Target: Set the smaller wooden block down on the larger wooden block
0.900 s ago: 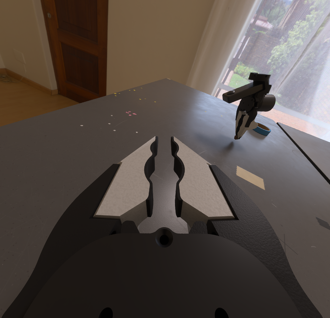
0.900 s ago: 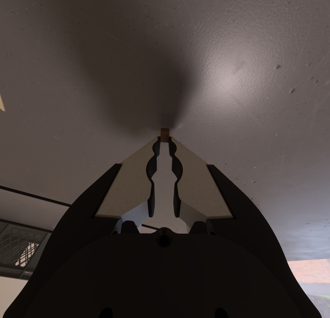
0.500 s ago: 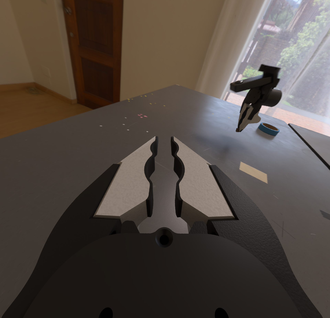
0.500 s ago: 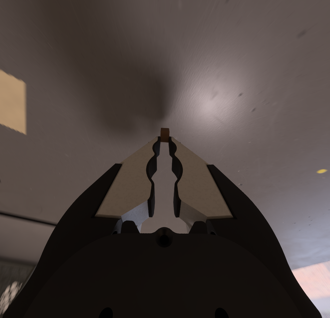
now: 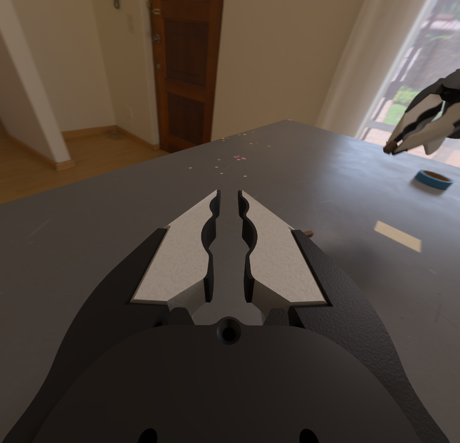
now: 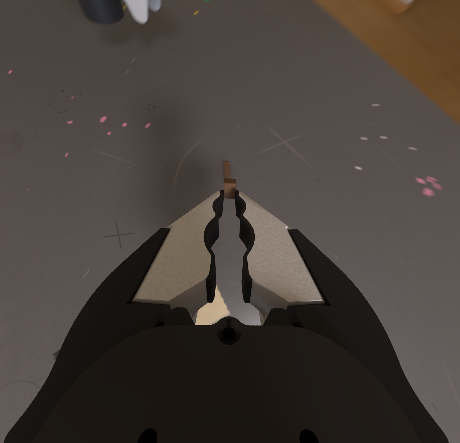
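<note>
While the left gripper [image 5: 227,194] hovers low over the table [image 5: 99,231], jaws apart and empty, the right gripper [image 5: 393,150] hangs at two o'clock, clamped on the small block [image 5: 388,146]. Tape [image 5: 433,179] lies at three. A brown corner [image 5: 308,233], perhaps the large block, peeks beside the right finger.

From the right wrist, the small block [image 6: 229,187] is pinched at the tips; a thin brown piece [image 6: 226,169] lies beyond at twelve. Placement remains. No writing is readable.

You see only a brown corner [image 5: 309,233] past your left gripper's finger (which block, unclear); the right gripper [image 5: 390,149] is cut off at the frame edge.
</note>
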